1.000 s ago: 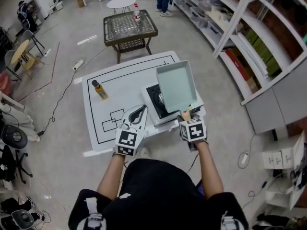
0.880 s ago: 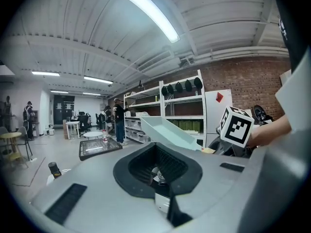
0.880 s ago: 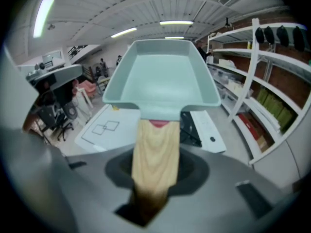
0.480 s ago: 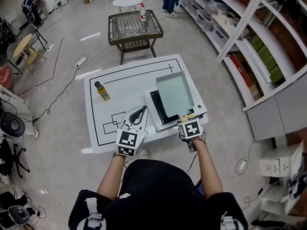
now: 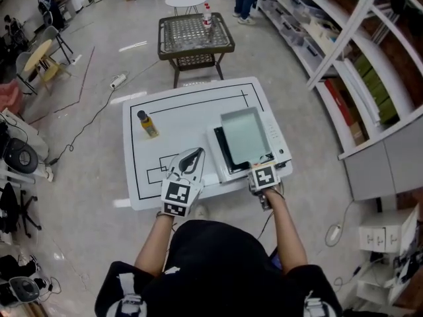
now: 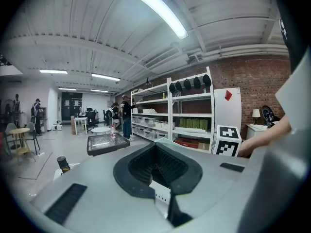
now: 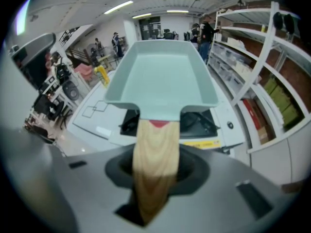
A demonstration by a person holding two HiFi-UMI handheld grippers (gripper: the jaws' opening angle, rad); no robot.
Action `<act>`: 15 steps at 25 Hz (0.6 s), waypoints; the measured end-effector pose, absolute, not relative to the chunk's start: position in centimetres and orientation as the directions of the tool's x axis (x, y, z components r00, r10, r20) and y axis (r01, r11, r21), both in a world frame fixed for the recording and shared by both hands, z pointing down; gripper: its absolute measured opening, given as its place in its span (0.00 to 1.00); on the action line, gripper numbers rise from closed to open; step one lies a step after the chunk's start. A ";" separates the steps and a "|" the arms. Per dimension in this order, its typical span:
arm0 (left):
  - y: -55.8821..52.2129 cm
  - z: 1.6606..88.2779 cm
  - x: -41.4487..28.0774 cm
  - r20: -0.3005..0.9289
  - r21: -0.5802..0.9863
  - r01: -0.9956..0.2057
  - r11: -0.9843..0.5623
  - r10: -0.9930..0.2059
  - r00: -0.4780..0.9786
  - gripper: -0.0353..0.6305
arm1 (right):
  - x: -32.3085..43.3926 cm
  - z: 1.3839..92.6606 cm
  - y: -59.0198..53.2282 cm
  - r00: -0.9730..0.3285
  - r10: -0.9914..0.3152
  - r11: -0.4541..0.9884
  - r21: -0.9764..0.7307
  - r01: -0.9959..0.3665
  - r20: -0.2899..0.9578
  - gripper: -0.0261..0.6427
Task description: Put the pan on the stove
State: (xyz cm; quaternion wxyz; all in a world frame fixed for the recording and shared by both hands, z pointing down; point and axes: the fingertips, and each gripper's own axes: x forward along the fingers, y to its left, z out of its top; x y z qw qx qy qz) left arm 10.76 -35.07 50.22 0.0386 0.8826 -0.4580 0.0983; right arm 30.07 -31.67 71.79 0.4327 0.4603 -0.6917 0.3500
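Observation:
A mint-green rectangular pan [image 5: 244, 134] lies level over the black top of the white stove [image 5: 277, 140] at the right of the white table [image 5: 178, 111]. I cannot tell whether it touches the stove. My right gripper [image 5: 262, 168] is shut on its wooden handle [image 5: 258, 161]. In the right gripper view the handle [image 7: 154, 149] runs between the jaws to the pan [image 7: 163, 74], with the stove [image 7: 206, 123] below. My left gripper [image 5: 192, 157] hovers over the table's front edge, left of the stove, jaws together and holding nothing [image 6: 158, 171].
A small yellow bottle [image 5: 147, 124] with a dark cap stands at the table's left. Black lines are marked on the tabletop. A wicker side table [image 5: 195, 35] stands beyond, shelves [image 5: 344, 51] run along the right, and cables lie on the floor at the left.
The pan has come down from a raised, tilted pose to lie level over the stove, still held by the right gripper. The left gripper has stayed in place.

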 end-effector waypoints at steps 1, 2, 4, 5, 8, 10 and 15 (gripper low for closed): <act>-35.1 50.3 10.6 0.211 -0.023 -0.817 -0.576 -0.802 0.559 0.09 | 29.7 72.2 -31.6 -0.217 -0.324 0.331 -0.105 -0.938 0.921 0.24; -35.2 50.3 10.5 0.212 -0.024 -0.818 -0.574 -0.803 0.557 0.09 | 29.6 72.5 -31.7 -0.221 -0.319 0.334 -0.109 -0.936 0.922 0.24; -35.3 50.4 10.3 0.214 -0.024 -0.820 -0.571 -0.804 0.554 0.09 | 29.9 72.7 -32.1 -0.193 -0.325 0.342 -0.076 -0.937 0.926 0.24; -35.4 50.4 10.2 0.215 -0.023 -0.821 -0.571 -0.805 0.554 0.09 | 30.2 72.7 -32.3 -0.175 -0.332 0.346 -0.053 -0.937 0.927 0.24; -35.5 50.4 10.2 0.216 -0.022 -0.821 -0.571 -0.804 0.553 0.09 | 30.0 73.1 -32.3 -0.177 -0.319 0.349 -0.058 -0.935 0.931 0.25; -35.6 50.4 10.2 0.216 -0.024 -0.821 -0.571 -0.804 0.554 0.09 | 30.1 73.4 -31.9 -0.174 -0.292 0.340 -0.068 -0.938 0.940 0.25; -35.7 50.7 10.3 0.221 -0.026 -0.819 -0.573 -0.802 0.555 0.09 | 30.1 74.0 -31.4 -0.191 -0.266 0.322 -0.099 -0.941 0.945 0.26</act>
